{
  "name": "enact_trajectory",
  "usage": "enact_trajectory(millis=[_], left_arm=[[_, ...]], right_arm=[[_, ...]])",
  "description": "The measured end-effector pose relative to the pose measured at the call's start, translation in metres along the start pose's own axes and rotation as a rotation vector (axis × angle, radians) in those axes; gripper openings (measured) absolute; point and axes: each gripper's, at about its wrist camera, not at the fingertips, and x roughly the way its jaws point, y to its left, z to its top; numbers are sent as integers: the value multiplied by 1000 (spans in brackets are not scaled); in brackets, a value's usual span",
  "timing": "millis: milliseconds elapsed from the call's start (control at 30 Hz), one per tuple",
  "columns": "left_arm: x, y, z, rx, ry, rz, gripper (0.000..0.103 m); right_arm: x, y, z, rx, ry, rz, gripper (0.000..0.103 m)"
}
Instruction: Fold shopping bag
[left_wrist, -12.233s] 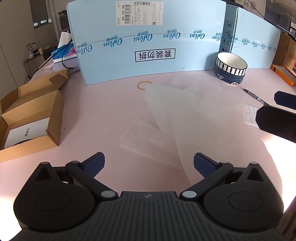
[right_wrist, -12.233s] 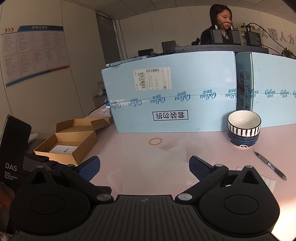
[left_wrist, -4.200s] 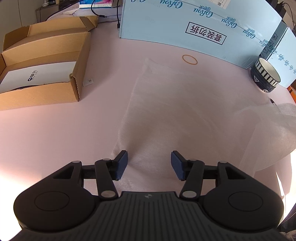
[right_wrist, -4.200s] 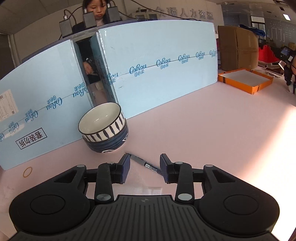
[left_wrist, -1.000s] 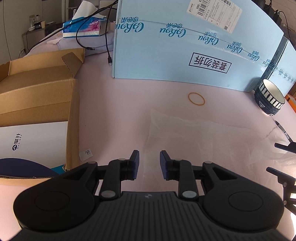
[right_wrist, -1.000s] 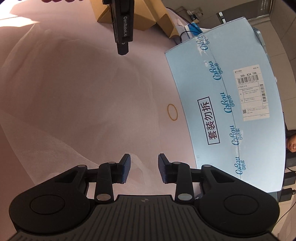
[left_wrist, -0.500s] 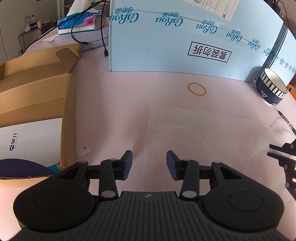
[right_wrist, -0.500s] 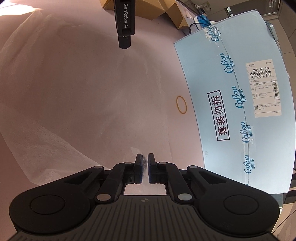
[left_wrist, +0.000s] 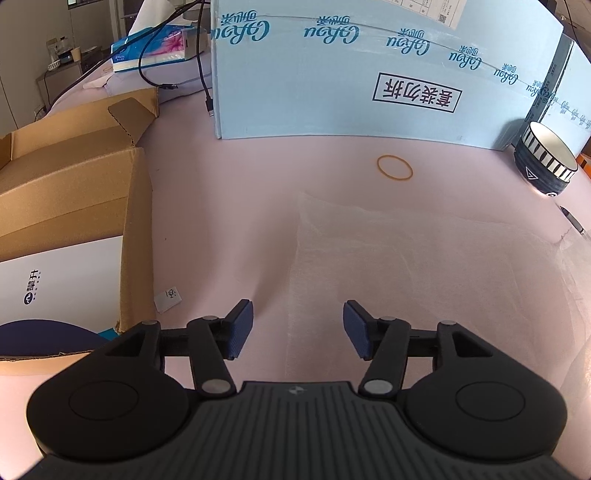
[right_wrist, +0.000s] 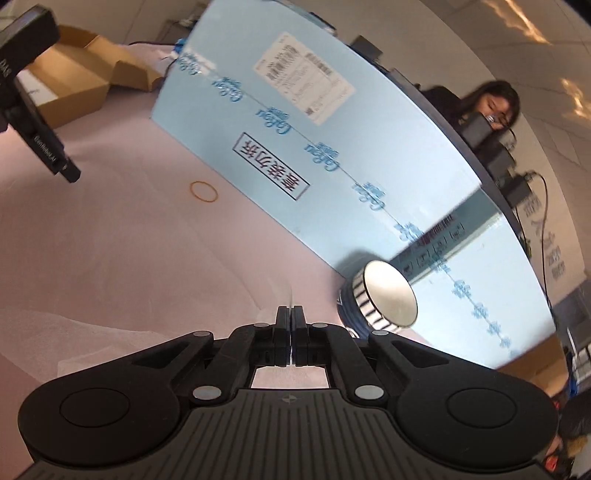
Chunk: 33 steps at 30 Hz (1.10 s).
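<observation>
Tongs first: the left gripper (left_wrist: 298, 329) points down at the pink tabletop (left_wrist: 229, 206) with its blue-padded jaws apart and opening, nothing pinched between them. The thin, translucent white plastic shopping bag (left_wrist: 424, 266) lies flat on the table; its left edge runs between the two pads, and the sheet spreads from there toward one and three o'clock, so the right pad sits over the bag and the left pad over bare table. In the right wrist view the right gripper (right_wrist: 291, 314) has its jaws pressed together on a raised fold of the same bag (right_wrist: 275, 295), which peaks just above the fingertips at twelve o'clock and falls away toward nine o'clock, where the rest of the sheet lies on the table.

Beyond the left gripper, a tan rubber band (left_wrist: 394, 167) rests at one o'clock, just past the bag's far edge. A navy bowl with a black-and-white striped rim (left_wrist: 546, 162) stands at two o'clock, and a black pen (left_wrist: 571, 220) lies near it. A large light-blue cardboard carton (left_wrist: 351, 66) stands across twelve o'clock. An open brown cardboard box (left_wrist: 70, 192) sits at nine to ten o'clock.
</observation>
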Motion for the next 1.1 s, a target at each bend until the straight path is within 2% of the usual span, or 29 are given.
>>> enact_trajectory(millis=[133,233,500,600,667,767,833,867,933,967,1000,1100], left_arm=[[3,-2,2,16,3,1,54],[7,-8,5,53,3,0,55],[12,-25,16,142,-86,-10,63],[16,-25,14,153,-132,-11,63],[22,-23,16,146,-135,-12,63],[32,-20,22,128,-147,-55,63],[41,-16,28,80,-135,-103,55],[45,-15,30,59,-125,-119,42],[50,-16,34,35,-126,-111,30],[52,-17,37,34,-118,-110,12],[53,-18,39,27,-109,-117,0],[51,-18,41,19,-99,-126,0]], right_arm=[[-24,-14,-48,189,111,-61,1],[-27,-17,-73,263,179,-106,1],[-30,-30,-118,455,282,-227,1],[-29,-37,-137,479,330,-270,1],[-26,-43,-146,492,355,-290,1],[-20,-55,-155,508,377,-310,1],[-16,-59,-156,511,378,-312,1],[-13,-60,-155,512,378,-311,1],[-8,-60,-154,515,379,-306,1],[-5,-61,-153,515,380,-304,1],[-2,-61,-153,515,382,-301,1],[2,-63,-152,517,384,-301,1]])
